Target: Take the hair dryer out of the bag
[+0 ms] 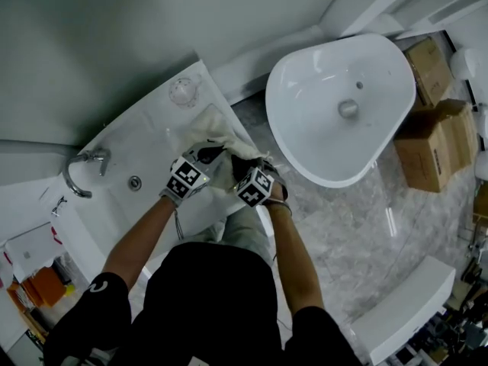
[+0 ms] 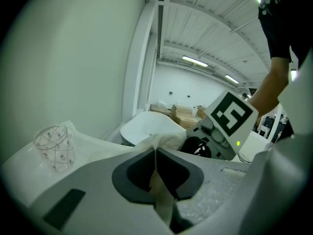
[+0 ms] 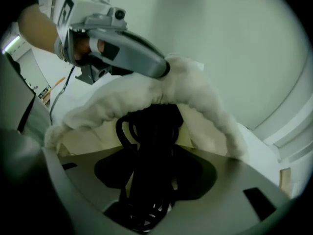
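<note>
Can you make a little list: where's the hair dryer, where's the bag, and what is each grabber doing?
bag: cream cloth, mouth held open, on the white counter
hair dryer: black, inside the bag's mouth
left gripper: shut on the bag's rim
right gripper: open, jaws either side of the hair dryer
nearby: glass cup on the counter

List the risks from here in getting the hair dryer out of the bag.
1. The right claw stands open around the hair dryer and its looped cord; closing on cord alone may let the dryer slip.
2. The left claw pinches only a thin fold of the bag; a hard pull might tear it loose.
3. The glass cup stands near the bag; a dragged bag could topple it.
</note>
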`<move>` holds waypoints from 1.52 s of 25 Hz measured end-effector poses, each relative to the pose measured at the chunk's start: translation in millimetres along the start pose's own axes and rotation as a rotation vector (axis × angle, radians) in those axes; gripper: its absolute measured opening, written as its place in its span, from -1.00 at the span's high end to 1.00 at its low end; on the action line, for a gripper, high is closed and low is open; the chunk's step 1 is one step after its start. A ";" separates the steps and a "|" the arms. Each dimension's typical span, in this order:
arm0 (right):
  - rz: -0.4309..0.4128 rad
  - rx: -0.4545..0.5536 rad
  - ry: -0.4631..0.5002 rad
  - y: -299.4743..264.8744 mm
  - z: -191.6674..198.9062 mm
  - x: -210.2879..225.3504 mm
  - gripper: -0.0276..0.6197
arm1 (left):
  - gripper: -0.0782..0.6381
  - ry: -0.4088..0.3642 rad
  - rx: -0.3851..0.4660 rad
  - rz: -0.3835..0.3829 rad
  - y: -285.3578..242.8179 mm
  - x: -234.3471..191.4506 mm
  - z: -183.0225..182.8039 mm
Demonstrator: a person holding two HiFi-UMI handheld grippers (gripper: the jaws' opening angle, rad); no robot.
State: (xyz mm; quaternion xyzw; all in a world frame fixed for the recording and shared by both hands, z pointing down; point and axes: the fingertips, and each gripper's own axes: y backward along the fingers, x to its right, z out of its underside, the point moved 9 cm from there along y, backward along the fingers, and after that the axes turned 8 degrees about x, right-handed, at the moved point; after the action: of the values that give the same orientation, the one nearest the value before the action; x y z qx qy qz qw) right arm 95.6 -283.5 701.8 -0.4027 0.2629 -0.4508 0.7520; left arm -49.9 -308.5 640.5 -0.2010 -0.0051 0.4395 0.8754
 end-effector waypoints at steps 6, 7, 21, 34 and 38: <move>-0.028 -0.034 0.052 -8.6 -7.3 -0.6 0.33 | 0.77 0.025 0.002 -0.010 3.6 -8.6 2.3; -0.036 -0.026 0.047 -7.1 -7.0 -0.8 0.35 | 0.77 0.023 0.002 -0.011 3.6 -8.2 1.5; 0.062 0.007 -0.055 55.0 21.1 -12.5 0.36 | 0.77 -0.017 -0.008 -0.089 14.5 -11.6 -0.2; 0.259 0.173 -0.285 155.9 71.8 -35.5 0.36 | 0.64 -0.024 -0.048 -0.041 13.7 26.9 -4.5; 0.285 0.225 -0.309 175.1 63.7 -28.7 0.36 | 0.64 -0.031 0.026 -0.065 32.1 41.7 -21.0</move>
State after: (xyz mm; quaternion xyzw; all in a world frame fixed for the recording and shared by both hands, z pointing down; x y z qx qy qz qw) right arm 212.4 -187.3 589.4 -0.3393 0.1469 -0.2995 0.8795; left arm -45.1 -266.6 602.7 -0.1824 -0.0196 0.4140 0.8916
